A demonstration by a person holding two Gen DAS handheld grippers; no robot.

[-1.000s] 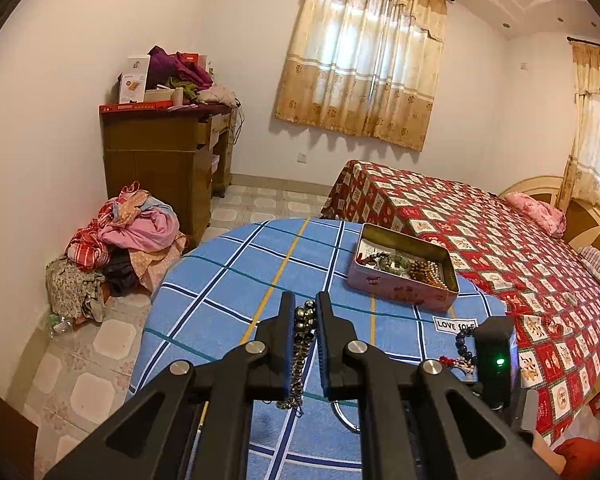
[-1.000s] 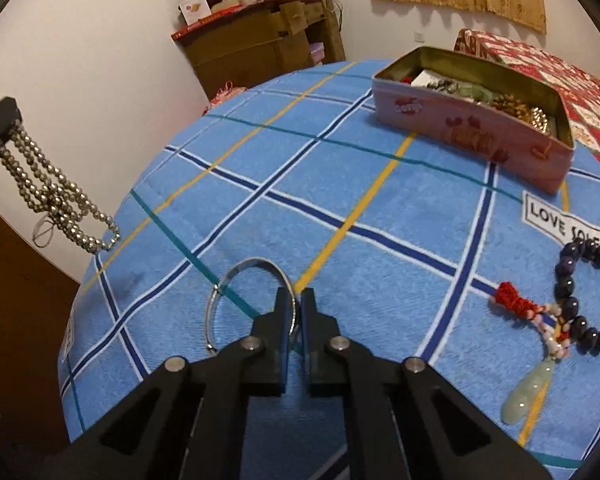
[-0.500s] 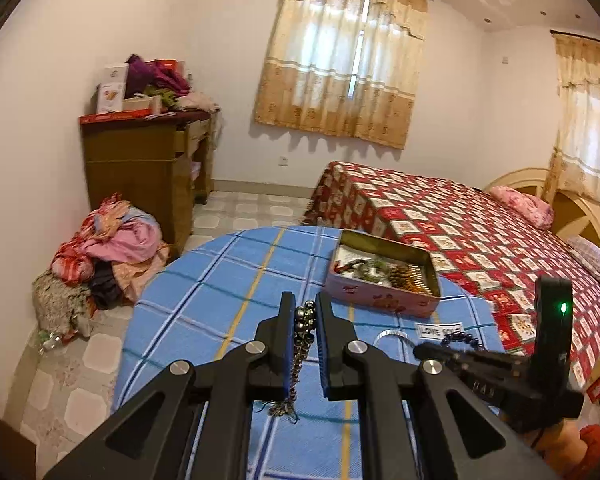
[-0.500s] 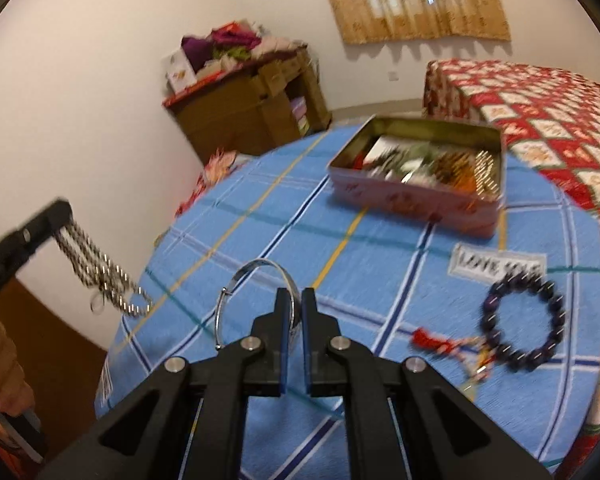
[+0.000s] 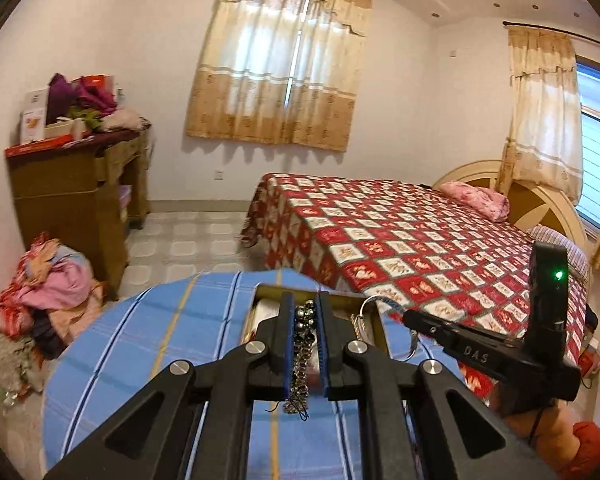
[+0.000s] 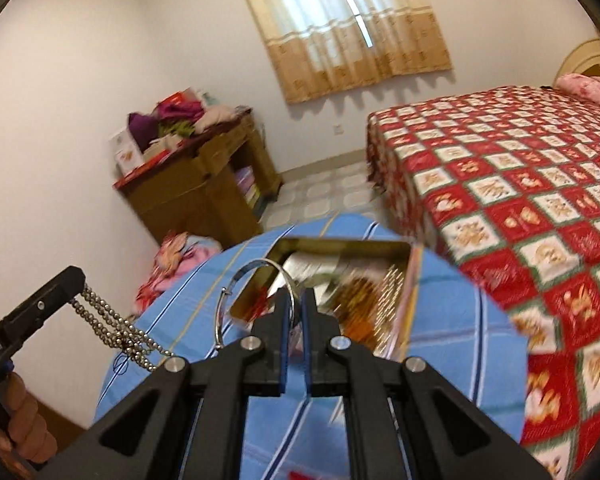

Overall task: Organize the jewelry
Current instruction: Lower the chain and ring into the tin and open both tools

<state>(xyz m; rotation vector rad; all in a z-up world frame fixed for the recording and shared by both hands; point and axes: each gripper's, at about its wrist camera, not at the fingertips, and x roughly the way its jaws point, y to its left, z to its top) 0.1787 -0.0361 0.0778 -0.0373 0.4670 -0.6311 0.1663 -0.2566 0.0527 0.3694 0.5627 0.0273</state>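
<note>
In the left wrist view my left gripper (image 5: 304, 304) is shut on a silver bead chain (image 5: 300, 360) that dangles between its fingers. Just beyond it lies the open gold-lined tin (image 5: 266, 290) on the blue checked table (image 5: 140, 340). My right gripper (image 5: 408, 316) comes in from the right with a silver bangle (image 5: 364, 306). In the right wrist view my right gripper (image 6: 299, 300) is shut on that bangle (image 6: 252, 268), held up over the near edge of the tin (image 6: 340, 244), which holds several pieces. At the left edge the left gripper (image 6: 74, 280) carries the bead chain (image 6: 116, 328).
A bed with a red checked cover (image 5: 400, 240) stands right behind the table. A wooden cabinet (image 5: 68, 192) piled with clothes and boxes is against the left wall, and a heap of clothes (image 5: 48, 292) lies on the tiled floor. A person's hand (image 6: 24, 424) grips the left tool.
Both grippers have lifted and moved forward to the tin, each keeping its piece. The bangle has come up off the cloth. The dark bead bracelet and red-tasselled one have dropped out of view.
</note>
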